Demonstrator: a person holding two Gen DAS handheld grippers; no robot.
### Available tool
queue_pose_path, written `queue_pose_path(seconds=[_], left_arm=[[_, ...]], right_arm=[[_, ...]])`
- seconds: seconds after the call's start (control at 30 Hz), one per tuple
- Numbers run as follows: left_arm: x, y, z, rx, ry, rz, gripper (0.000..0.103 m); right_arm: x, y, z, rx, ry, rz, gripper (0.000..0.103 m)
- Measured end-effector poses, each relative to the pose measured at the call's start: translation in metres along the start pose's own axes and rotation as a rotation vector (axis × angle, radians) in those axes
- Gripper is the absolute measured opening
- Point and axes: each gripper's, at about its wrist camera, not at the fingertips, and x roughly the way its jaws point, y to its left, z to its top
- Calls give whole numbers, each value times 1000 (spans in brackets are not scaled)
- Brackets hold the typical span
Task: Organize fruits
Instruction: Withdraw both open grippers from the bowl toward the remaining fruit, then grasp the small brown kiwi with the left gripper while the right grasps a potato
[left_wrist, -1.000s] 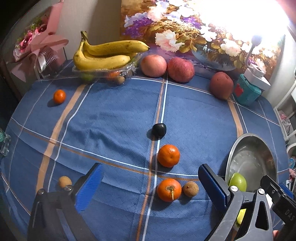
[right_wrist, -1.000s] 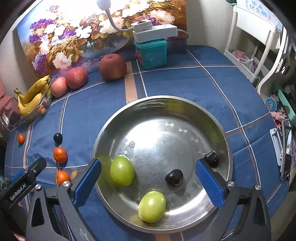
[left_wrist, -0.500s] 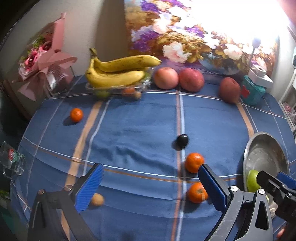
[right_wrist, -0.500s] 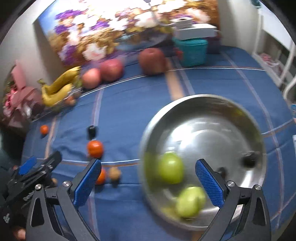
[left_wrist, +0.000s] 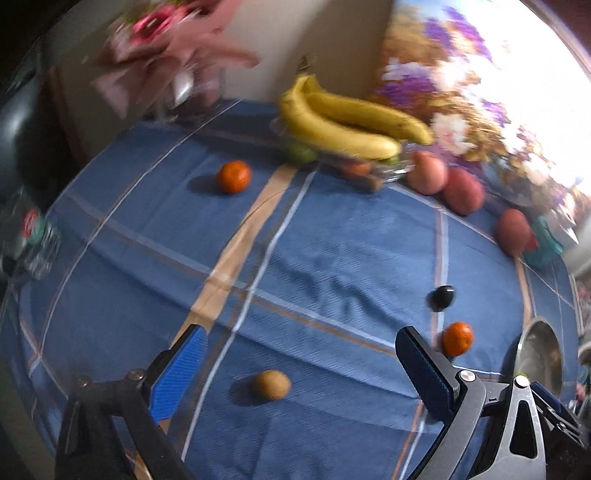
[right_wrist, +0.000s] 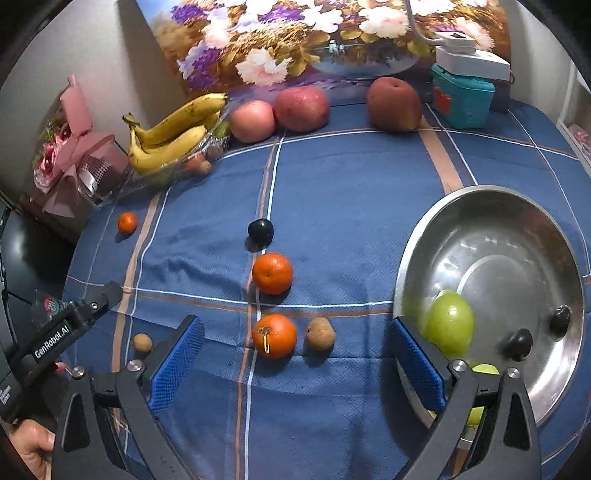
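My left gripper is open and empty above a small brown fruit that lies between its fingers on the blue cloth. My right gripper is open and empty, with an orange and a brown fruit between its fingers. A second orange and a dark plum lie beyond. The steel bowl at right holds green apples and two dark plums. The left gripper's body shows at the right wrist view's left edge.
Bananas on a clear tray, three red apples, a teal box and a flower painting line the back. A small orange lies far left. A pink bouquet stands at the left corner.
Both grippers have swung to the left. The left view now centres on the small brown fruit; the right view has left the bowl for the oranges.
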Motion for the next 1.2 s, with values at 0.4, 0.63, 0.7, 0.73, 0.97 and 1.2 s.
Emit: queue_pose_path(seconds=[0.4, 0.63, 0.7, 0.73, 0.97, 1.2], left_arm=[[41, 31, -23, -192, 179, -71, 72], [44, 39, -28, -233, 198, -71, 39], [44, 42, -28, -250, 198, -75, 35], [43, 44, -29, -258, 197, -75, 32], [44, 51, -28, -302, 194, -101, 27], [39, 49, -22, -307, 169, -127, 27]], right_arm=[[25, -11, -7, 42, 71, -16, 54], [32, -18, -11, 71, 86, -19, 40], [34, -20, -12, 75, 91, -29, 37], [36, -21, -13, 76, 94, -32, 35], [44, -29, -17, 112, 113, 11, 23], [35, -25, -12, 103, 82, 22, 23]])
